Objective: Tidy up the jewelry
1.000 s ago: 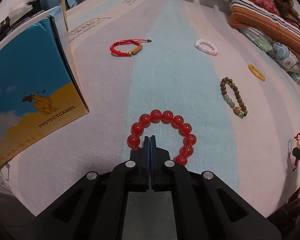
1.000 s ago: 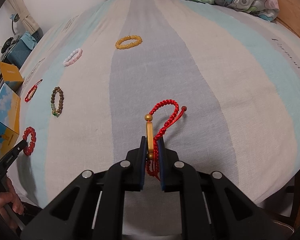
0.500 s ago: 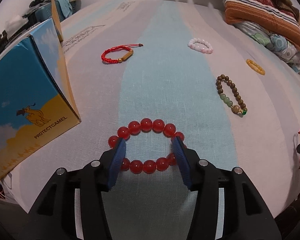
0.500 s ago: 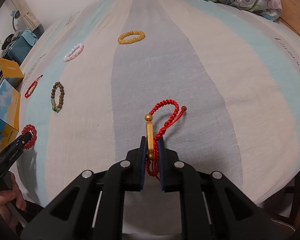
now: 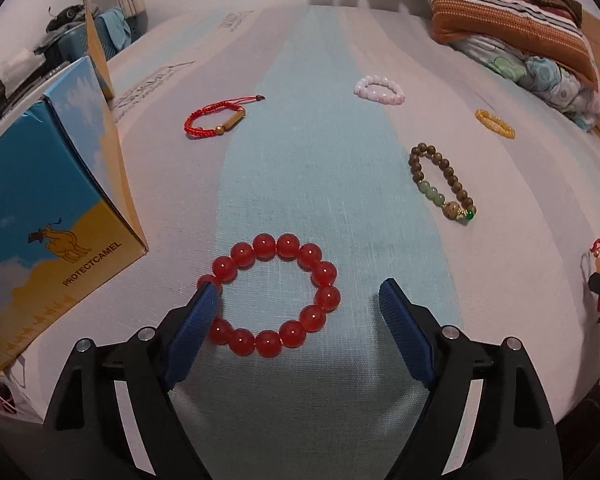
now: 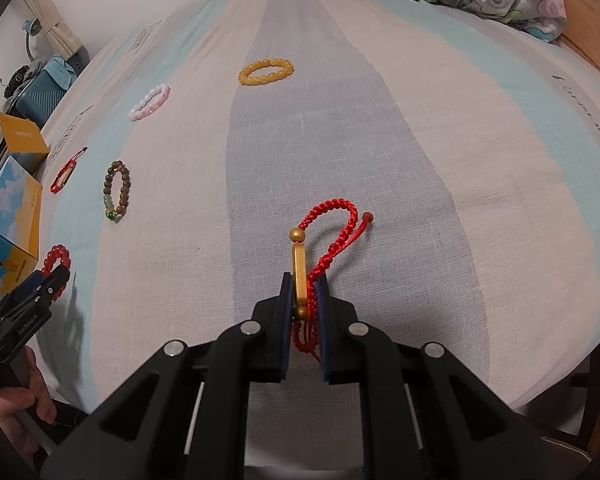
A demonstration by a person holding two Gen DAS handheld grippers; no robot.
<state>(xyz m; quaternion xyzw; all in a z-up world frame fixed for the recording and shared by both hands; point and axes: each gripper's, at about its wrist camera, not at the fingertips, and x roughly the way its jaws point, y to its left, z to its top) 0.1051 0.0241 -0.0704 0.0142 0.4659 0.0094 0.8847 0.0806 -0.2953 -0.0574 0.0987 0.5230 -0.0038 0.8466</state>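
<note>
A red bead bracelet [image 5: 324,274] lies flat on the striped bedsheet [image 5: 320,160]. My left gripper [image 5: 297,285] hangs just over it, jaws opening. The left fingertip [image 5: 204,300] overlaps the ring's left side and the right fingertip stands clear of it, so nothing is pinched. In the right wrist view the same gripper [image 6: 48,280] shows at the left edge beside that bracelet [image 6: 54,256]. My right gripper [image 6: 304,278] is shut on a red cord bracelet [image 6: 332,216] at its gold tube, the loop trailing on the sheet.
A blue and yellow camel box [image 5: 40,200] stands open at the left. On the sheet lie a second red cord bracelet [image 5: 214,118], a pink bracelet [image 5: 379,90], a yellow bracelet [image 5: 495,123] and a brown and green bracelet [image 5: 444,180]. Folded blankets [image 5: 520,32] fill the far right.
My left gripper's jaws went from shut to wide apart, and the red bead bracelet now lies between them. The right gripper and its cord bracelet stayed still.
</note>
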